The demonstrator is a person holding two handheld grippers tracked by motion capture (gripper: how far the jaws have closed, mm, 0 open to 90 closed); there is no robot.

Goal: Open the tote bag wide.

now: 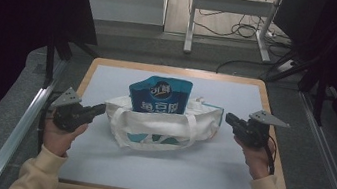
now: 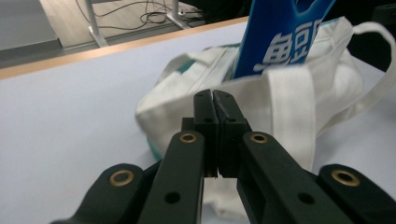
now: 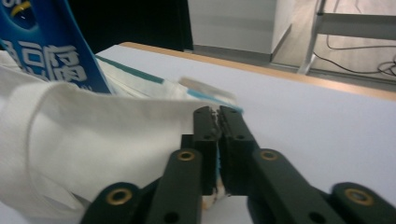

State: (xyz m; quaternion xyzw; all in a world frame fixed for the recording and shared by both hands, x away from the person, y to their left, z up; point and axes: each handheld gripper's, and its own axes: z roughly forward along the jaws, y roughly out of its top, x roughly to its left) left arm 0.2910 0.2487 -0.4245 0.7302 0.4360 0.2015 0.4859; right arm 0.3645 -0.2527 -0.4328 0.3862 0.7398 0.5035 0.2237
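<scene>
While a blue pouch stands in the white tote bag mid-table, the left gripper is closed empty and the right gripper pinches the bag's edge.

Left gripper with jaws closed on nothing; right gripper jaws pinched together.

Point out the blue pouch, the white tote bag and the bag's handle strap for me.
blue pouch point(image 1: 161, 96), high view, on its printed front above the bag's mouth.
white tote bag point(image 1: 125, 118), high view, on its left side panel.
handle strap point(image 2: 287, 109), left gripper view, on the strap's flat band across the bag's front.
</scene>
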